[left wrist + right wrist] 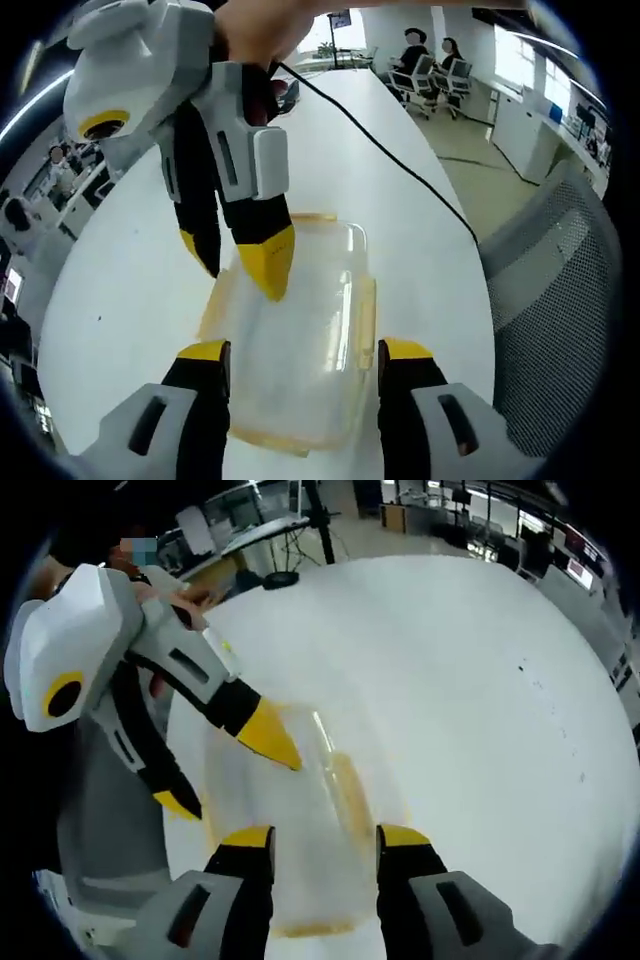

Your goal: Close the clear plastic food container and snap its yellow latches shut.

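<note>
- Container, clear plastic with its lid on, is lying flat on the white table, near the edge where a mesh chair is standing.
- Yellow latches are showing along its sides: one on the side toward the chair, another on the opposite side, and both are looking flat against the walls, though whether they are snapped is hard to tell.
- Left gripper is hovering over the container's near end, its jaws standing wide with the box between them, not visibly touching it.
- Right gripper is coming in from above in the left gripper view, jaws apart, one yellow tip resting on or just above the lid and the other just off the container's far-side corner.
- In the right gripper view, the right gripper is straddling the container with jaws wide, and the left gripper is reaching in opposite, one tip over the lid, one beside the box.
- A black cable is trailing across the table toward the far end.
- People are sitting on chairs beyond the table's far end.
</note>
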The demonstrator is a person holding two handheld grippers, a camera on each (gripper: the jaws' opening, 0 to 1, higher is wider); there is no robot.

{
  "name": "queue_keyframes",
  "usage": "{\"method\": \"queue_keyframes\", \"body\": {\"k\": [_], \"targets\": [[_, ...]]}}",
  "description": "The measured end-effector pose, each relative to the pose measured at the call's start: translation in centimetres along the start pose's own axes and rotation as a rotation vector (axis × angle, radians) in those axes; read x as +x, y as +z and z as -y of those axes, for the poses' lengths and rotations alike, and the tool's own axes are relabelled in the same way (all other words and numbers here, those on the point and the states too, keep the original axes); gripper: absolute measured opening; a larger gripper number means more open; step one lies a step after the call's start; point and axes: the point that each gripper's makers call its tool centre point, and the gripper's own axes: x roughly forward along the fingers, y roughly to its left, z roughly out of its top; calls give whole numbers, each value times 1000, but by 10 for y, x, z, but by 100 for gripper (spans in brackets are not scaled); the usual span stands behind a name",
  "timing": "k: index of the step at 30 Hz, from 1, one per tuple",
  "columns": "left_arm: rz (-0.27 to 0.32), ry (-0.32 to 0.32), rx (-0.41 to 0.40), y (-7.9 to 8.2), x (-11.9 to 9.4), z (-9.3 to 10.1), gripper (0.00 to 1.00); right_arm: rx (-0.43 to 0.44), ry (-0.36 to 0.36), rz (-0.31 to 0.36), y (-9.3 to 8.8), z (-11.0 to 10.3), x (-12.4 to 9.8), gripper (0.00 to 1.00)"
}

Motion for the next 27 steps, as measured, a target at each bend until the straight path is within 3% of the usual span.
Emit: {"method": "queue_keyframes", "body": {"k": [6, 10, 12, 14, 16, 25, 27], "targets": [[15, 46, 42, 10, -5, -1, 60, -45, 55, -43, 9, -3, -3, 39], [-57, 89, 182, 8, -2, 2, 62, -93, 106, -91, 11, -6, 2, 38], [-71, 84, 196, 6, 2, 8, 61, -88, 137, -115, 11, -5, 6, 38], [-93, 90, 209, 4, 5, 9, 60, -135, 156, -164, 6, -5, 9, 38], [-144, 96, 260, -2, 6, 11, 58, -135, 162, -176, 7, -4, 13, 38], [-203, 146, 362, -4, 13, 13, 52, -133, 224, -239, 5, -4, 20, 37], [-197, 156, 349, -4, 14, 14, 52, -132, 216, -275, 4, -5, 21, 37]]}}
